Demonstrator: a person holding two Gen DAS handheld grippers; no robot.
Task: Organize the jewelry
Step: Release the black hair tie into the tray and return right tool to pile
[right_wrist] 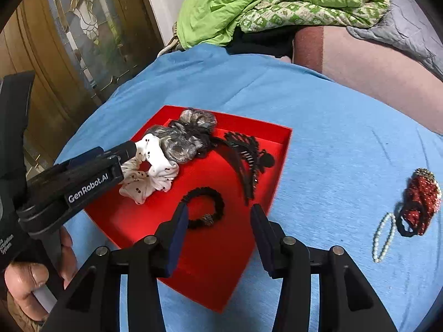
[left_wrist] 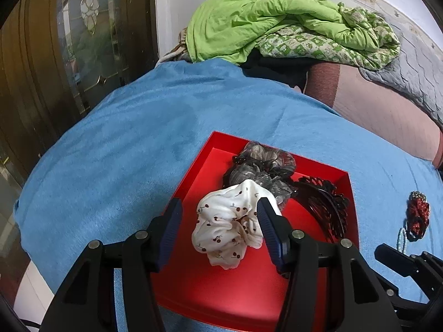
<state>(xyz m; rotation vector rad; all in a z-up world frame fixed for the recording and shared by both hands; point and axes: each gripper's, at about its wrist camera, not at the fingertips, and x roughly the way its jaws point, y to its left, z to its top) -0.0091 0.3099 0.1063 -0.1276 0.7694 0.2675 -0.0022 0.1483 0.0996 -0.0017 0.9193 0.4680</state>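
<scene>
Left wrist view shows a blue blanket [left_wrist: 116,144] filling most of the frame, with a heap of green bedding [left_wrist: 277,19] at the upper centre. On the blanket, in the lower middle, sits an open red tray [left_wrist: 193,282]; it holds a white cherry-print scrunchie [left_wrist: 227,227], a grey ruffled scrunchie [left_wrist: 260,171] just above it and touching it, and a black comb clip [left_wrist: 326,207] toward the tray's right wall, its teeth running down toward the bottom of the frame. The left gripper [left_wrist: 220,221] hovers with its jaws released, the white scrunchie lying between the pads but not pinched. Right wrist view shows the same tray [right_wrist: 210,271] in mid-frame, with a black hair tie [right_wrist: 218,199] lying as a flat ring near its lower corner. The right gripper [right_wrist: 218,221] stands parted above that tie, holding nothing. Outside the tray, at the right of the frame, a red beaded scrunchie [right_wrist: 420,202] rests on the blanket, and a pearl bracelet [right_wrist: 383,238] lies beside it, its oval stretched from top to bottom.
</scene>
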